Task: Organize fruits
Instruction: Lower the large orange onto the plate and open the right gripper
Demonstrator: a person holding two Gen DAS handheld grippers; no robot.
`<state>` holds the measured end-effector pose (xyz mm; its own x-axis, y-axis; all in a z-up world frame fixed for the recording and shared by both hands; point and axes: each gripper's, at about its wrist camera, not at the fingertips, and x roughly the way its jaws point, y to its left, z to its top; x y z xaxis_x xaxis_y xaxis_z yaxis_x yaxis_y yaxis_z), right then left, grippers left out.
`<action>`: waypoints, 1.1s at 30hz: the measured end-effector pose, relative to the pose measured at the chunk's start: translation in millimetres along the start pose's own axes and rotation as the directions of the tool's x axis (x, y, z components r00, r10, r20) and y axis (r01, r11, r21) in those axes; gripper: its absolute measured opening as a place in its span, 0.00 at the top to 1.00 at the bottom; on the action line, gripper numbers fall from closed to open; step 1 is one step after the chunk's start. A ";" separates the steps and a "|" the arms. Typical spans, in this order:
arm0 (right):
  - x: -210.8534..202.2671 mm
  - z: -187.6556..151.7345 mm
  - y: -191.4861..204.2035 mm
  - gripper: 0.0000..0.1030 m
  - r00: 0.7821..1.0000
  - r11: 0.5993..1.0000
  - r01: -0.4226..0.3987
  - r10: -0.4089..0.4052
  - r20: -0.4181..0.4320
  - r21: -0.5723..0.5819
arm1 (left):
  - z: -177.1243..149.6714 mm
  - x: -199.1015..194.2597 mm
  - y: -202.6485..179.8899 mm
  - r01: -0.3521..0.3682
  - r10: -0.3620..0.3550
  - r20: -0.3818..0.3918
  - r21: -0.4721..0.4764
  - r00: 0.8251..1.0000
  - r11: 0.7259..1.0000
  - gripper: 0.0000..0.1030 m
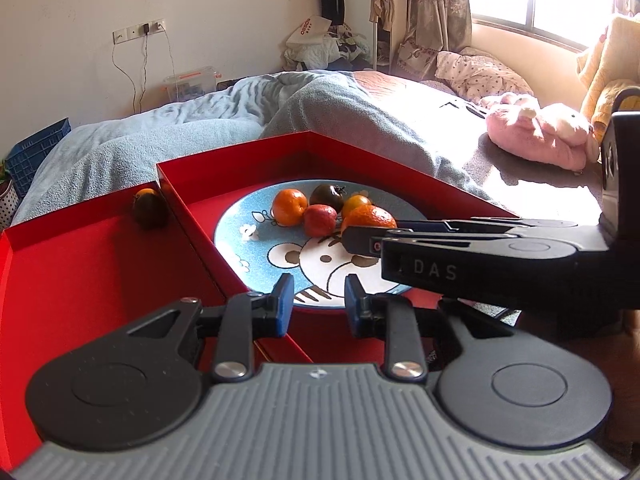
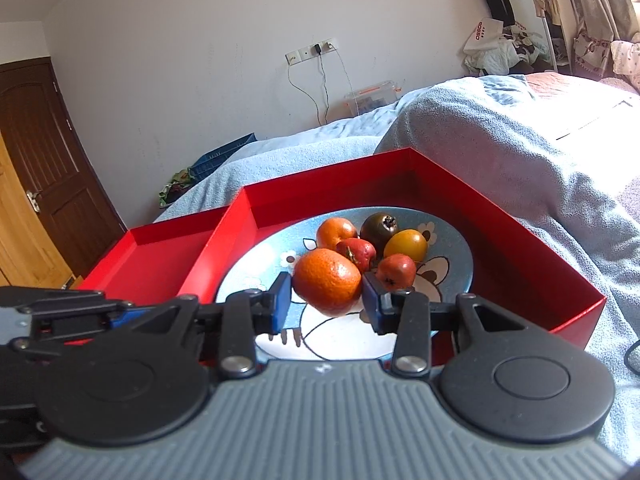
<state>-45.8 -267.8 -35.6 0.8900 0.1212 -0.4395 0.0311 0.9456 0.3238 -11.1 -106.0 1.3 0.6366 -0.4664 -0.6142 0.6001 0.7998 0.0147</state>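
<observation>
A blue cartoon plate (image 1: 256, 236) (image 2: 452, 276) lies in a red box (image 1: 240, 148) (image 2: 540, 240) and holds several fruits: an orange (image 1: 289, 206) (image 2: 335, 232), a dark tomato (image 1: 327, 196) (image 2: 378, 227), a yellow one (image 1: 356, 202) (image 2: 406, 245), red ones (image 1: 320, 220) (image 2: 356, 253). My right gripper (image 2: 326, 300) is shut on a large orange (image 2: 327, 282), which also shows in the left wrist view (image 1: 370, 216), and reaches in from the right there (image 1: 360, 240). My left gripper (image 1: 319, 304) is open and empty over the plate's near edge. A dark tomato (image 1: 149, 208) sits in the left red tray (image 1: 80, 272).
The boxes rest on a bed with a grey-blue blanket (image 1: 180, 132) (image 2: 500, 140). A pink plush toy (image 1: 540, 136) lies at the right. A blue crate (image 1: 38, 148) and a clear storage bin (image 1: 192, 80) stand by the wall. A wooden door (image 2: 36, 184) is at the left.
</observation>
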 end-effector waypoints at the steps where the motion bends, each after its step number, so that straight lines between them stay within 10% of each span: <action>1: 0.6 -0.3 -0.1 0.59 1.000 1.000 0.003 -0.003 -0.005 -0.001 | -1.6 -2.7 -0.3 0.002 -0.002 0.003 -0.002 1.000 1.000 0.69; 15: 5.3 -1.6 9.5 0.48 0.998 0.996 0.062 -0.063 -0.027 -0.065 | -10.1 -32.0 6.9 0.025 -0.022 0.059 -0.055 0.998 0.998 0.68; 18: 2.7 -1.9 10.5 0.42 0.997 0.995 0.069 -0.070 -0.013 -0.069 | -12.6 -37.4 12.6 -0.005 0.010 0.073 -0.073 0.997 0.997 0.53; 33: -13.6 4.3 36.5 0.42 0.998 0.986 0.037 -0.027 0.061 -0.165 | -32.1 -52.7 54.0 -0.197 0.223 0.139 -0.181 0.965 0.964 0.53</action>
<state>-54.8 -236.2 -14.2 0.9151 0.0768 -0.3959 -0.0117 0.9863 0.1643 -27.9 -26.1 9.2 0.8155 -0.3241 -0.4795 0.3654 0.9308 -0.0077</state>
